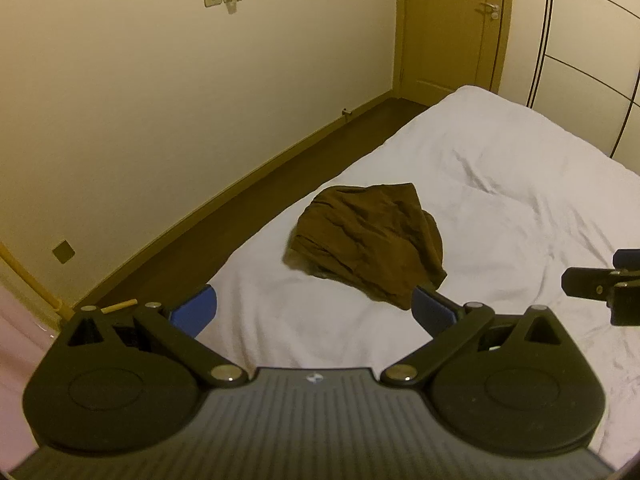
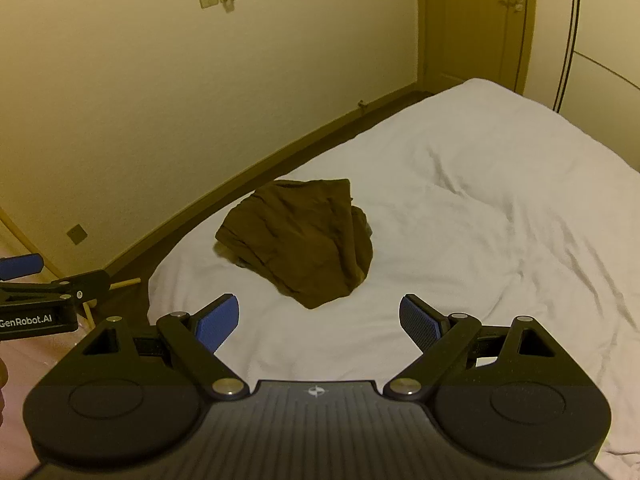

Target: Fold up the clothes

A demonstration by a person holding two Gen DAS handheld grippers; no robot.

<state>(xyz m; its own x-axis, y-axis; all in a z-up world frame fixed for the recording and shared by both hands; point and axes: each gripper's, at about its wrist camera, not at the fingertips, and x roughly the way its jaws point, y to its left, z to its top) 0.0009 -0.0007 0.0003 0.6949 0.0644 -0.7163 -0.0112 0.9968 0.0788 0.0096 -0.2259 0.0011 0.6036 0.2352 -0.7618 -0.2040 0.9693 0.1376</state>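
Note:
A crumpled brown garment [image 1: 368, 240] [image 2: 300, 240] lies in a heap on the white bed [image 1: 500, 184] [image 2: 480, 200], near the bed's left edge. My left gripper [image 1: 314, 310] is open, held above the sheet just short of the garment's near edge; its right blue pad sits close to the cloth's nearest corner. My right gripper [image 2: 318, 322] is open too, with nothing between its blue pads [image 2: 218, 322], and hovers a little before the garment. The right gripper shows at the right edge of the left wrist view as a black piece [image 1: 600, 284]; the left gripper [image 2: 40, 292] shows at the left edge of the right wrist view.
A strip of dark floor [image 1: 240, 200] runs between the bed and a cream wall [image 1: 140, 100] with sockets. A wooden door [image 1: 452, 28] stands at the far end, wardrobe panels [image 1: 592, 40] to the right. The sheet to the right of the garment is wrinkled.

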